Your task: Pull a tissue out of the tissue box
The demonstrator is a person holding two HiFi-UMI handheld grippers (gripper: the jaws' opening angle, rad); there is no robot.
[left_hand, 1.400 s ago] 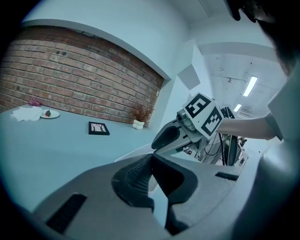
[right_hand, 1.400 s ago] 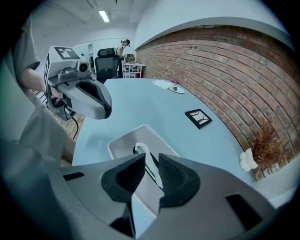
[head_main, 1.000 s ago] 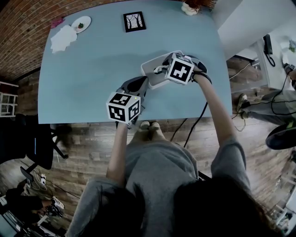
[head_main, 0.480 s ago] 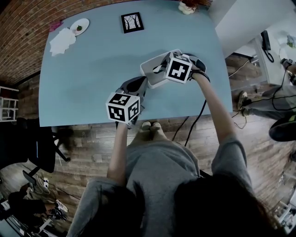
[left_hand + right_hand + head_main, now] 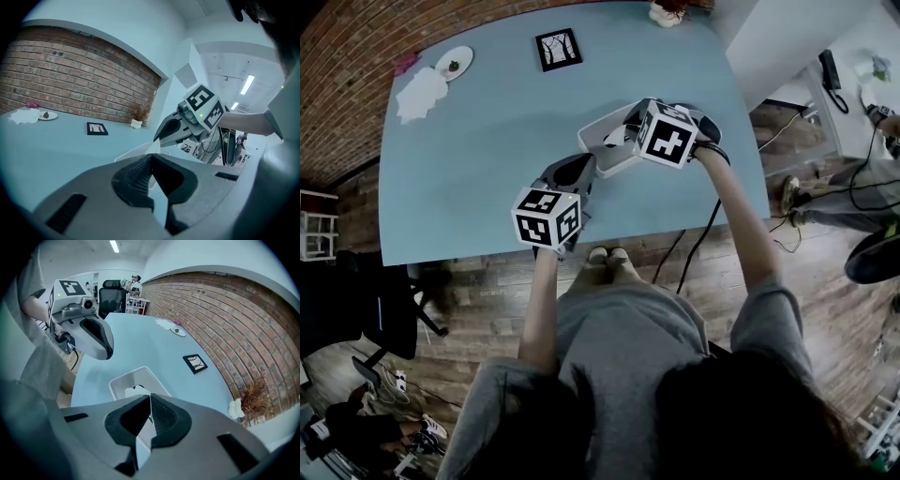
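The white open-topped tissue box (image 5: 598,133) stands near the table's front right. My right gripper (image 5: 624,136) hovers over it, shut on the tip of a white tissue (image 5: 135,392) that sticks up from the box (image 5: 123,379). In the left gripper view that tissue (image 5: 154,149) shows as a small white point under the right gripper's fingertips (image 5: 158,139). My left gripper (image 5: 577,170) sits just in front of the box's near left corner, shut, with nothing between its jaws (image 5: 151,158).
At the far edge of the blue table (image 5: 478,159) lie a black-framed picture (image 5: 558,49), a small plate (image 5: 453,64), crumpled white paper (image 5: 422,92) and a white vase with dried twigs (image 5: 664,11). A dark chair (image 5: 370,300) stands at the left on the floor.
The right gripper has risen slightly over the box. The left gripper has stayed in place. The head view has shifted a little.
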